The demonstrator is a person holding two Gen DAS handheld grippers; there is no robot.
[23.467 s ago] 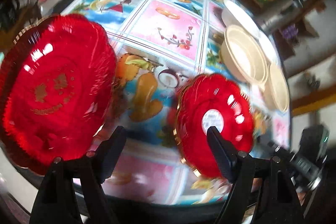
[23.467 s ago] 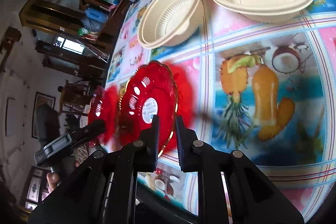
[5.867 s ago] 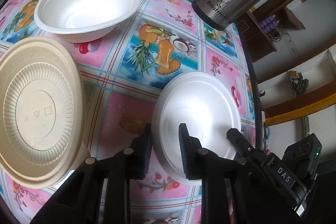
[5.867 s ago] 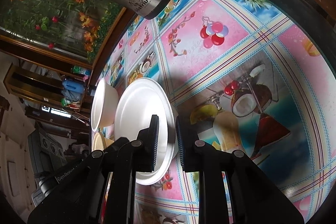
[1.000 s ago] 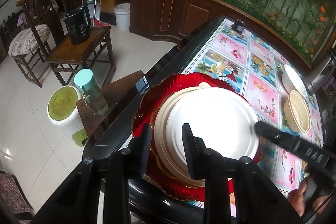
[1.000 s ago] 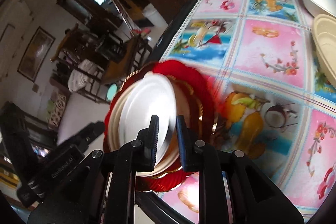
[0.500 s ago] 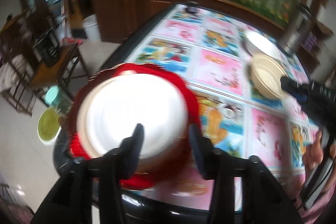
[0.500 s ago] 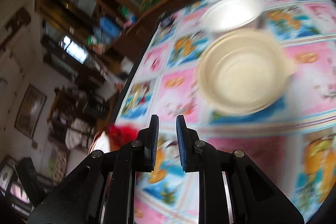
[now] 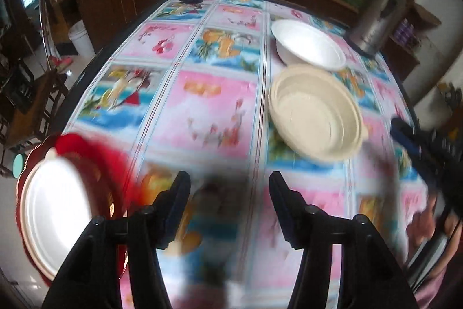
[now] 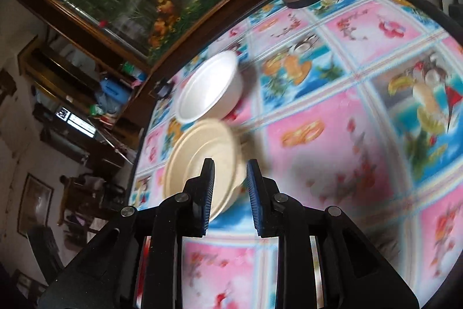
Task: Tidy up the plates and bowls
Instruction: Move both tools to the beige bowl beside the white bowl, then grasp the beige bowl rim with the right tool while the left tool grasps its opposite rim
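Both grippers left the plate stack (image 9: 55, 210); 2 bowl stacks remain.

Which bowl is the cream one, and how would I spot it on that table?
Start at the tall steel flask at the far corner of the picture-patterned tablecloth. Just in front sits a plain white foam bowl; the round cream plastic bowl lies right beside it, nearer the camera. It is beige, with stepped rings inside.

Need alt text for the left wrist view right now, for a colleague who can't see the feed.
The left gripper, jaws open and empty after just opening, hangs over a colourful picture tablecloth. Ahead to the right sit a beige bowl and, beyond it, a white bowl; a white plate lies on a red plate at far left.
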